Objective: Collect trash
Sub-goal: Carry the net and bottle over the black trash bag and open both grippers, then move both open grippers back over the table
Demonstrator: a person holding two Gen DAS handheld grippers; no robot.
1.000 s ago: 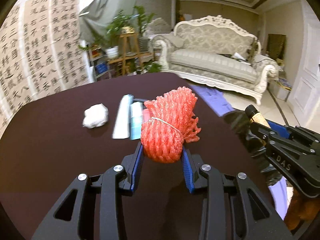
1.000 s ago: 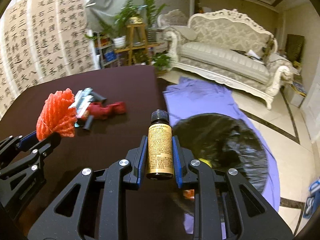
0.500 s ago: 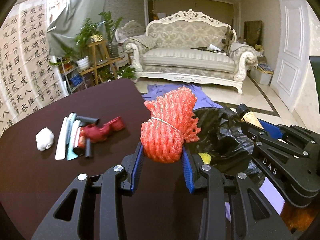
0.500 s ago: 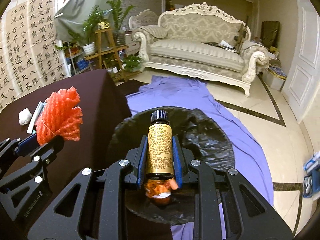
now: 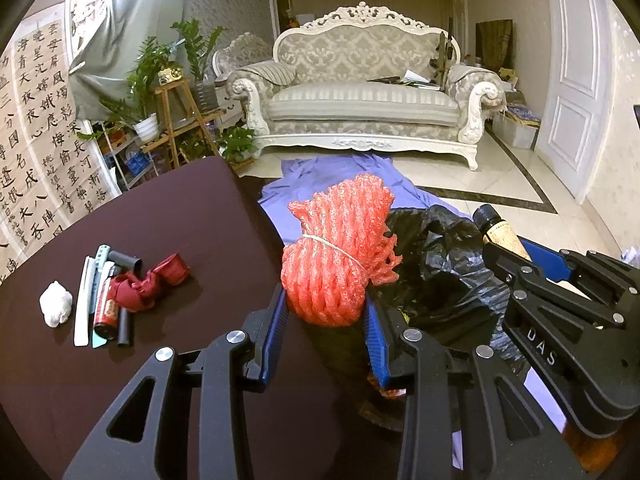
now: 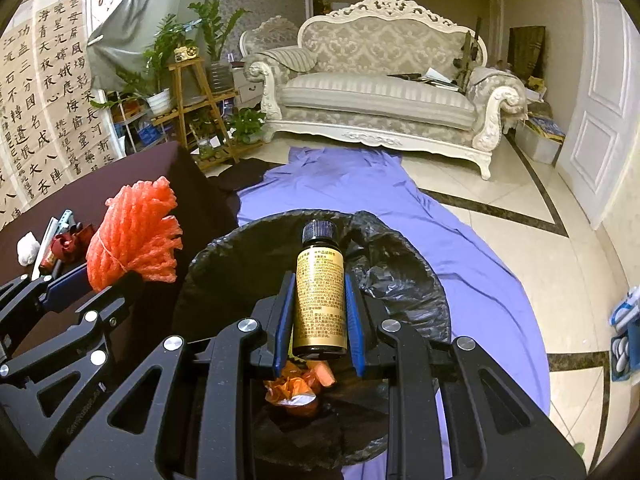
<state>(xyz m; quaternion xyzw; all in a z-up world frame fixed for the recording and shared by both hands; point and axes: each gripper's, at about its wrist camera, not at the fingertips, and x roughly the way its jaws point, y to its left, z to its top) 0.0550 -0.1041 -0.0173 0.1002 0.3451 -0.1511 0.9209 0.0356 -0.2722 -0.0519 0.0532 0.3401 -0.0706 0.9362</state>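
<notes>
From my left wrist camera, the left gripper (image 5: 326,312) has its jaws pinching a bundle of orange-red foam netting (image 5: 334,256), a soft ribbed mesh tied at the waist with a thin band, held over the edge of the dark brown desk (image 5: 160,216). At nine o'clock on the desk I see what the other view barely shows: a crumpled white wad (image 5: 56,308), flat pale strips, a small red-labelled tube and a crumpled red wrapper (image 5: 150,280), all touching in one loose heap.

My right wrist camera gives me what the left cannot: the right gripper (image 6: 320,312) has its jaws clamped on a smooth cylindrical bottle (image 6: 320,300), gold label, black ribbed cap, upright directly above the round bin lined with a glossy, wrinkled black bag (image 6: 392,272). Down inside the bag, at six o'clock, lie crinkled orange scraps (image 6: 298,386).

Beyond, a purple cloth (image 6: 400,200) spreads over the tiled floor toward an ornate cream sofa (image 6: 380,96) at twelve o'clock.
</notes>
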